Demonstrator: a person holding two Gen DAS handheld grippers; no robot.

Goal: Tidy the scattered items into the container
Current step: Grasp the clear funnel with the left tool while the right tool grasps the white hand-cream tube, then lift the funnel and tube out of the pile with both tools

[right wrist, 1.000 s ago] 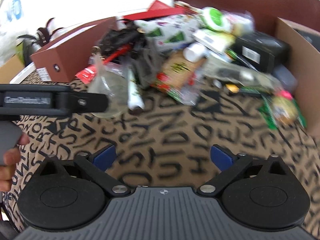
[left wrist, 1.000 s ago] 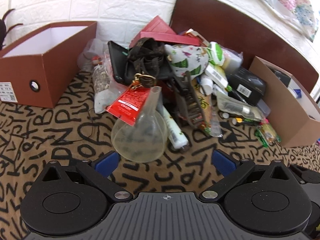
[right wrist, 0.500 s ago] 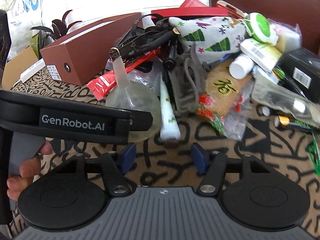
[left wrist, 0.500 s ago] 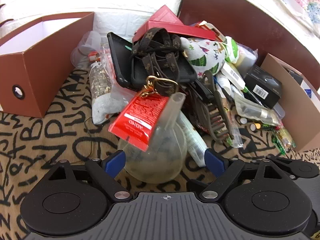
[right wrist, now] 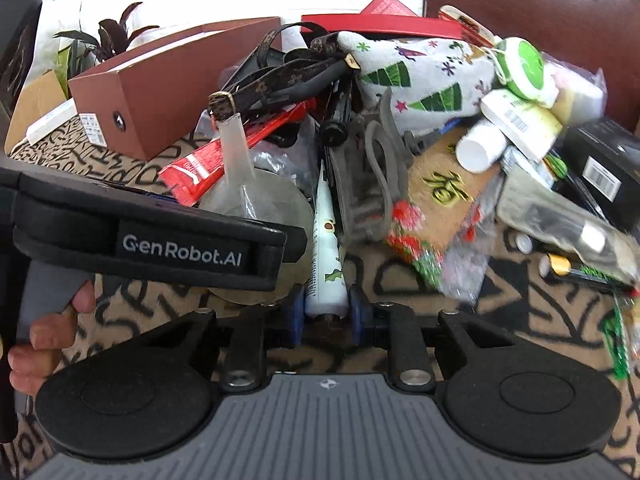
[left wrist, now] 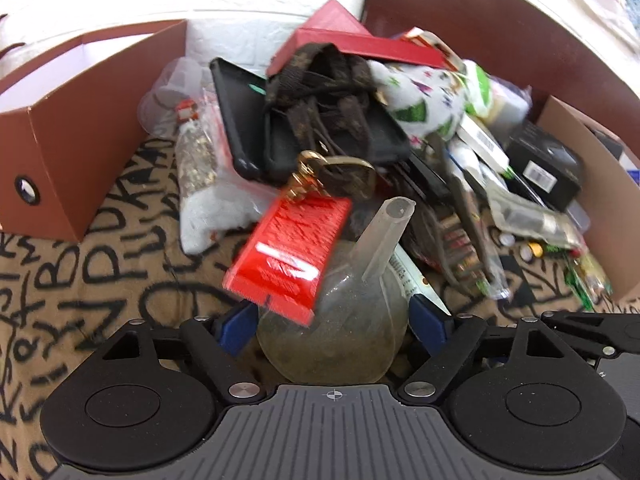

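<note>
Tube (right wrist: 326, 256), white with green print, lies at the near edge of the heap, and the right tongs (right wrist: 326, 314) have just been closing until their blue pads press its lower end. Beside it, the clear funnel (left wrist: 344, 320) sits between the left tongs (left wrist: 332, 324), which have been narrowing around its bowl; whether the pads touch it yet I cannot tell. A second ago both pairs hung wide above the patterned surface (left wrist: 100, 288). Both pieces look ready to lift toward the brown box (left wrist: 80, 148) at left.
</note>
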